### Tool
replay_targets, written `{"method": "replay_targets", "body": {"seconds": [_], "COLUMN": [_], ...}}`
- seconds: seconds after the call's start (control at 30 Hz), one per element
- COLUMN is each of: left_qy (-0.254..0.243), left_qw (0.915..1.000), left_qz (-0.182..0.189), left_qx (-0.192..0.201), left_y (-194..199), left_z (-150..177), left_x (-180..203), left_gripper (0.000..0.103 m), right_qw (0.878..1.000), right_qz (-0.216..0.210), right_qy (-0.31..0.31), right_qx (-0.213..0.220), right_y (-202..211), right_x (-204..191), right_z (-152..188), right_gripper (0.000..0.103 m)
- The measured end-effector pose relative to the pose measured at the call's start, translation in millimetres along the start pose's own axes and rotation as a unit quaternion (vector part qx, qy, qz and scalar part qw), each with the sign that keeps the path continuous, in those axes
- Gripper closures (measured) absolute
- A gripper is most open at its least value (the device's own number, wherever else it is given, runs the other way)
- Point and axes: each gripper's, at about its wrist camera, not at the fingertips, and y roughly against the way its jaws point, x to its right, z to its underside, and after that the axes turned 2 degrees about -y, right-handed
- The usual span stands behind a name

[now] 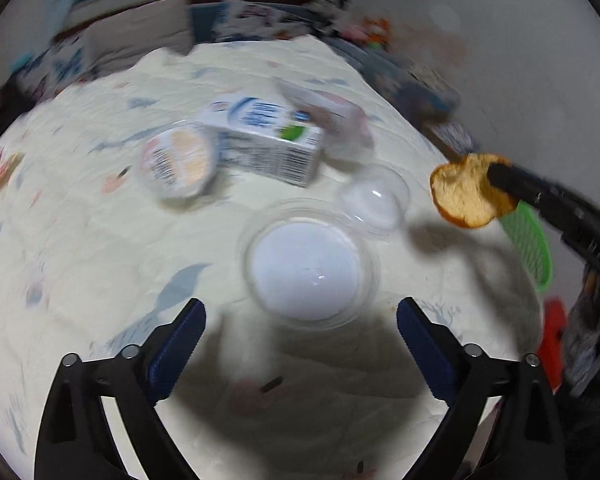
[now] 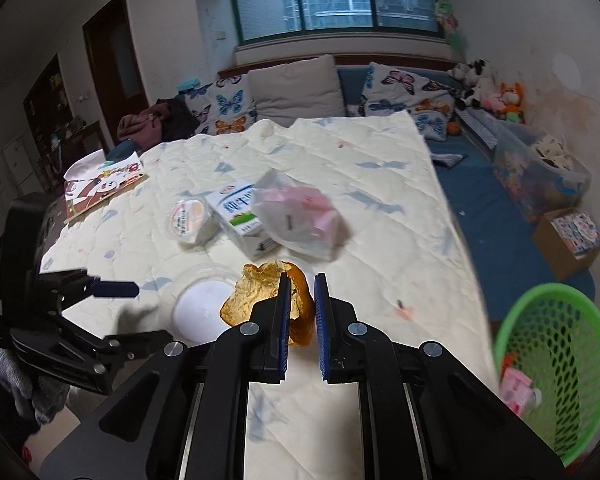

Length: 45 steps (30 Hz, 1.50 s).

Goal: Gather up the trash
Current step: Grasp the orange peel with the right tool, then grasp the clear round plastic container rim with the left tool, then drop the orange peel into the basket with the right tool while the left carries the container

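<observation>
The right gripper [image 2: 302, 300] pinches an orange peel [image 2: 260, 300] between its nearly closed fingers, holding it above the cream quilt [image 2: 360, 152] on the bed. The left gripper [image 1: 300, 316] has its fingers spread wide over a clear plastic lid [image 1: 308, 268]. A milk carton [image 2: 240, 216], pudding cup [image 2: 190, 220] and plastic bag [image 2: 296, 216] lie together farther back. A green basket [image 2: 556, 364] stands beside the bed.

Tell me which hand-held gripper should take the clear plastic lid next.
Left. The left hand-held gripper is open right above the lid; the right hand-held gripper already holds an orange peel.
</observation>
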Motion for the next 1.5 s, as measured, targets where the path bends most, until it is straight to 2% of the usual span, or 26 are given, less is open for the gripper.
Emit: {"method": "replay_targets", "body": {"seconds": [0.17, 0.23, 0.4, 0.9, 0.97, 1.2, 1.5], "left_qy": [-0.046, -0.060, -0.085, -0.096, -0.095, -0.077, -0.093], "left_qw": [0.9986, 0.9977, 0.9958, 0.9942, 0.9945, 0.9966, 0.9955], "left_qz": [-0.003, -0.013, -0.011, -0.021, -0.022, -0.021, 0.003], "left_qx": [-0.027, -0.029, -0.033, -0.044, -0.040, -0.023, 0.018], "left_y": [-20.0, -24.4, -33.0, -55.0, -53.9, -37.6, 7.7], "left_z": [-8.5, -10.5, -15.7, -23.0, -22.4, -19.0, -24.1], "left_x": [10.2, 12.8, 16.7, 15.1, 15.2, 16.0, 46.6], "left_gripper": [0.009, 0.009, 0.009, 0.009, 0.013, 0.013, 0.013], "right_qw": [1.000, 1.000, 1.000, 0.999, 0.999, 0.998, 0.990], "right_qz": [0.007, 0.008, 0.012, 0.017, 0.018, 0.034, 0.092], "right_qy": [-0.014, -0.019, -0.027, -0.039, -0.041, -0.058, -0.108], "right_qx": [-0.003, -0.003, -0.003, -0.003, -0.001, 0.006, 0.014], "right_y": [4.2, 5.4, 8.0, 12.2, 14.8, 26.8, 60.4], "right_x": [12.0, 16.0, 22.3, 33.0, 34.3, 49.1, 111.5], "right_z": [9.4, 11.8, 14.7, 21.1, 22.4, 27.6, 44.8], "right_gripper": [0.091, 0.091, 0.091, 0.091, 0.091, 0.091, 0.091]}}
